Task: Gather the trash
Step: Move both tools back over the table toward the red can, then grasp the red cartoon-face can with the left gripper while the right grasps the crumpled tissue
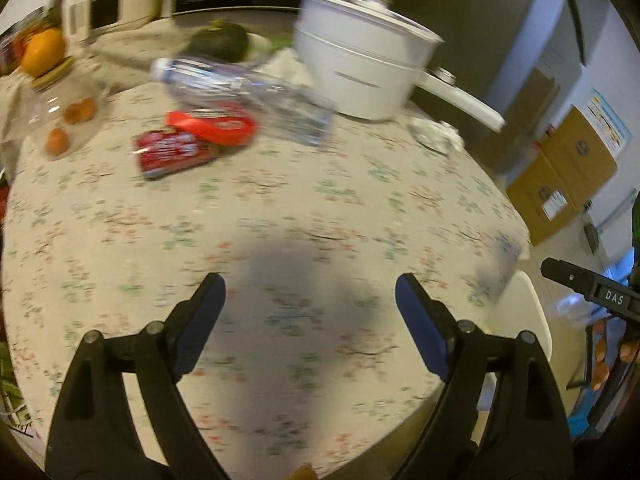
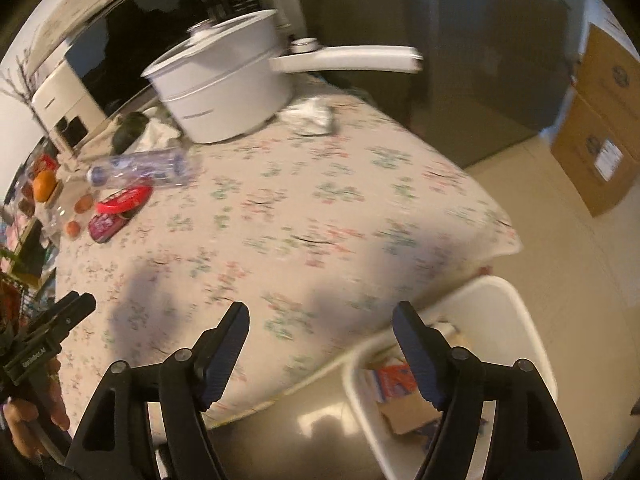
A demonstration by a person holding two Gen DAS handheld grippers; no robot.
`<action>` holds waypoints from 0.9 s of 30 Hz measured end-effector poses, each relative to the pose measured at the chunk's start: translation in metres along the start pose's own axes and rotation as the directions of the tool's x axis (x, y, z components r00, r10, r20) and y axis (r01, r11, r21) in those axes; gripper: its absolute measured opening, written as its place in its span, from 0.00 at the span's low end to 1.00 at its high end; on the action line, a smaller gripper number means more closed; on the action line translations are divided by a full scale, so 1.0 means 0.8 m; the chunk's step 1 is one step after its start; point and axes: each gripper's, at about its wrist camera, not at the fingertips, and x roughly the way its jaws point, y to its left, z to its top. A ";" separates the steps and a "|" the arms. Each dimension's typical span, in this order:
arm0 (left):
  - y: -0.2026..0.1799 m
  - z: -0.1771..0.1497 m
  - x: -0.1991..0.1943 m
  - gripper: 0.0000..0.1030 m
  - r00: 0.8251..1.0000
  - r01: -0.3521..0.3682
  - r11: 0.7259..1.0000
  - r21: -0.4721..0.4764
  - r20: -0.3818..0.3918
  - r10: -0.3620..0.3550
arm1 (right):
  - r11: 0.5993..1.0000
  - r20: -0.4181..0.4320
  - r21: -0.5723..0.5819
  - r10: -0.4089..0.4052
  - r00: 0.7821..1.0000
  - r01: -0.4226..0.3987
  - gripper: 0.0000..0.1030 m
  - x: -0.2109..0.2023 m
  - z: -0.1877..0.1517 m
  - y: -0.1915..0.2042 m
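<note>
1. Left wrist view shows the left gripper (image 1: 310,288) over the flowery tablecloth (image 1: 280,208), with its two blue pads wide apart and nothing between them
2. Right wrist view shows the right gripper (image 2: 320,316) with its jaws apart too, and nothing in them; it hangs over the near edge of the table
3. Below that edge sits a white bin (image 2: 524,320), and there is paper and card trash (image 2: 408,404) inside it
4. Trash on the table lies at the far left side: a see-through plastic bottle (image 1: 244,92) on its side, a red wrapper (image 1: 214,124), and a dark red packet (image 1: 172,152) just under the wrapper and touching it
5. A crumpled white paper (image 1: 436,134) lies near the handle of the big white pot (image 1: 360,64)
6. The pot stands at the back of the table, with its lid on
7. An orange (image 1: 42,52) and a dark green fruit (image 1: 220,42) sit at the back, well away from both grippers
8. Two small brown round things (image 1: 70,124) lie at the left; I cannot tell what they are
9. Brown boxes (image 1: 568,172) stand on the floor to the right
10. Both pictures are blurry
</note>
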 end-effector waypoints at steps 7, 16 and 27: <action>0.056 0.002 -0.014 0.88 0.996 -0.085 0.995 -0.055 0.030 0.086 | 0.996 0.011 -0.091 0.015 1.000 -0.014 0.75 0.021 0.015 0.069; 0.116 0.002 -0.042 0.97 0.988 -0.133 0.986 -0.101 0.060 0.139 | 0.986 0.044 -0.164 0.018 0.999 -0.011 0.77 0.041 0.009 0.133; 0.186 0.006 -0.035 0.97 0.987 -0.158 0.985 -0.066 0.027 0.160 | 0.987 0.006 -0.158 0.037 0.999 -0.036 0.78 0.066 0.017 0.146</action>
